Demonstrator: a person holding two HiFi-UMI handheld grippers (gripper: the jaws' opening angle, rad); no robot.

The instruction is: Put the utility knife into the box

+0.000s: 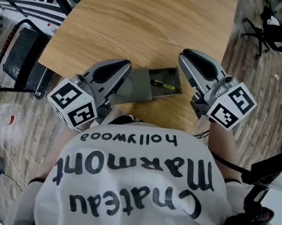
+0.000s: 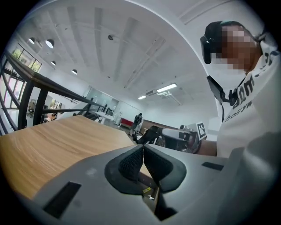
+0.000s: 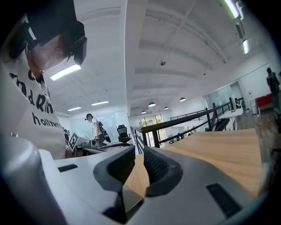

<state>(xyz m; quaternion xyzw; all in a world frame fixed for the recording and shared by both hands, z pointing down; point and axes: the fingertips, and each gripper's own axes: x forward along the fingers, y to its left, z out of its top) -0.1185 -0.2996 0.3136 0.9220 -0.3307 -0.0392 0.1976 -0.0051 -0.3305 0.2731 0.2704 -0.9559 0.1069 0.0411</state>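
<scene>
We are flanking the box (image 1: 146, 82), utility knife (image 1: 164, 85) lying inside, left claw (image 2: 143, 147) closed, right claw (image 3: 139, 152) barely parted (both empty).

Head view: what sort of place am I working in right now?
Probably an open-plan office or lab floor. There is a wooden table, a black office chair on plank flooring, and, in the left gripper view, strip lights on a high white ceiling.

Left end of box (image 1: 144, 81) hidden behind left claw (image 1: 121, 71), table (image 1: 142, 22) cut off at top edge
</scene>
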